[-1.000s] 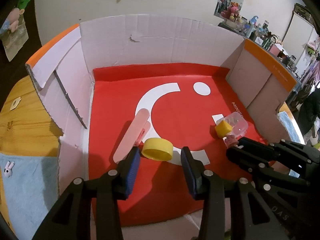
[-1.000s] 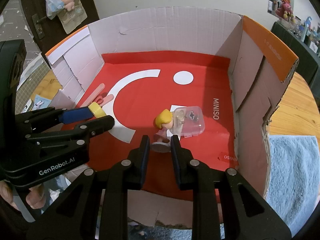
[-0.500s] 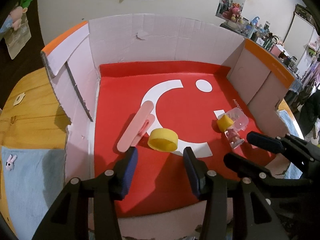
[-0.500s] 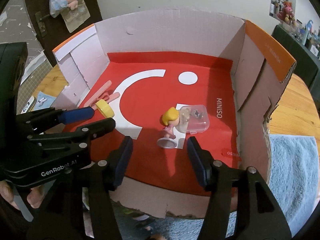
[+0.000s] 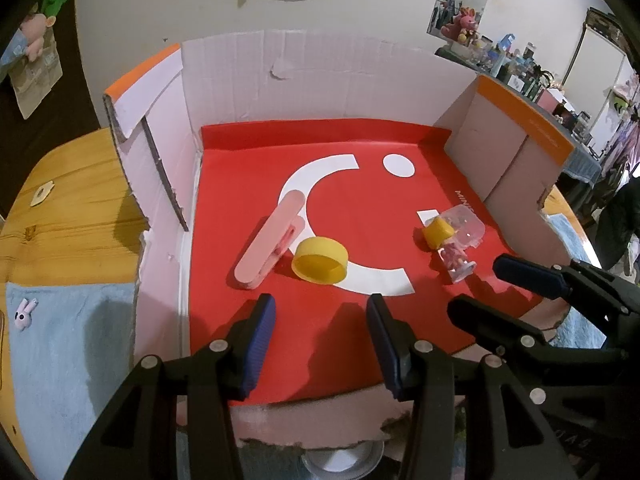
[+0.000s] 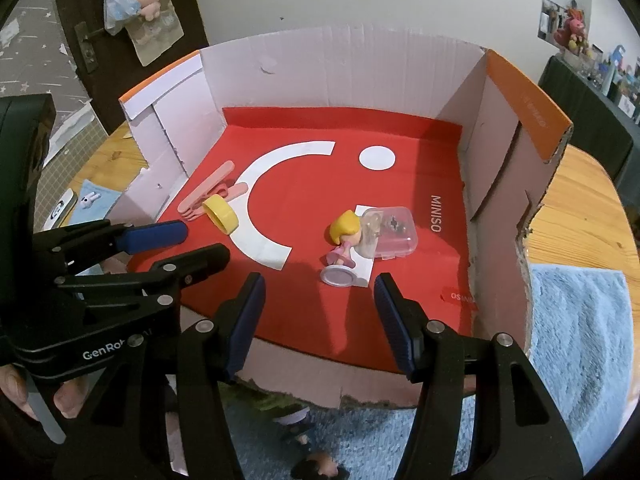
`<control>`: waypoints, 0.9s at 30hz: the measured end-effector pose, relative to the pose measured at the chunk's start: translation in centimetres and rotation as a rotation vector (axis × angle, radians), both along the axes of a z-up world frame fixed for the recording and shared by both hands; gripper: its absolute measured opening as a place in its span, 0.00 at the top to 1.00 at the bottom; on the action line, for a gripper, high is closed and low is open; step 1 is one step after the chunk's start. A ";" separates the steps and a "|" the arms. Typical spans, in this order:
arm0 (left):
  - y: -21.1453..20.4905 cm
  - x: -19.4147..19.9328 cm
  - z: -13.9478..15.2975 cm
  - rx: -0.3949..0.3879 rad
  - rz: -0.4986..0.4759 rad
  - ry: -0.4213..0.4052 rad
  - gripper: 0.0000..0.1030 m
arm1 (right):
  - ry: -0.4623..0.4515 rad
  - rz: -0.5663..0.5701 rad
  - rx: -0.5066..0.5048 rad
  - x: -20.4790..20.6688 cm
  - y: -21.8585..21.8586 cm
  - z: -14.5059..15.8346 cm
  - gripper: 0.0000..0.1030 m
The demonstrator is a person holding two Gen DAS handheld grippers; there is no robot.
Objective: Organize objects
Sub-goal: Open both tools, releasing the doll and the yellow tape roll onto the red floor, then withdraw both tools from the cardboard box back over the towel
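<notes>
**Standing Open Over the Box: Both Grippers Empty, Four Items on the Red Liner**

Inspecting both wrist views: a cardboard box (image 5: 328, 80) with white inner walls and orange-edged flaps sits on a wooden table (image 5: 60, 216). Its floor is covered by a red liner (image 5: 360, 208) printed with a white arc, a white dot and the word MINISO.

Left gripper (image 5: 320, 320): jaws apart, nothing between the blue pads. It hangs over the near edge of the liner, short of the contents.

Right gripper (image 6: 318, 300): jaws apart, nothing between them. It hangs over the near edge of the box, just short of the figurine's base.

Contents:
- Pink clip (image 5: 272, 240), lying flat on the left part of the liner, near the left wall.
- Yellow cap (image 5: 320, 260), tipped on its side with the opening toward the near edge, touching or just beside the clip; contact cannot be confirmed.
- Figurine (image 6: 344, 240), yellow hair, pink dress, round pale base, tilted back against the clear case.
- Clear plastic case (image 6: 390, 232), lid shut, small dark items inside, on the right part of the liner near the MINISO lettering.

Light blue towels (image 6: 580, 340) lie on the table on both sides of the box.
</notes>
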State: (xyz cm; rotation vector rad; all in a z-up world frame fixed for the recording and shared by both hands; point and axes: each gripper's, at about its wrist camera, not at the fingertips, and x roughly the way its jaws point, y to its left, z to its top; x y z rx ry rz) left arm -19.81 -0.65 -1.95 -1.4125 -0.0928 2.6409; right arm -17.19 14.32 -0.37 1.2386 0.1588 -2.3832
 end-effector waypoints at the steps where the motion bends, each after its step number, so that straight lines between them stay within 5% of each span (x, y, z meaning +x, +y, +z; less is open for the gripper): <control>1: 0.0 0.1 0.1 0.001 0.000 0.001 0.52 | 0.002 0.001 0.000 0.1 0.0 0.0 0.46; 27: -0.4 3.1 1.6 -0.008 0.018 0.049 0.52 | 0.058 0.007 -0.007 3.1 0.5 1.7 0.37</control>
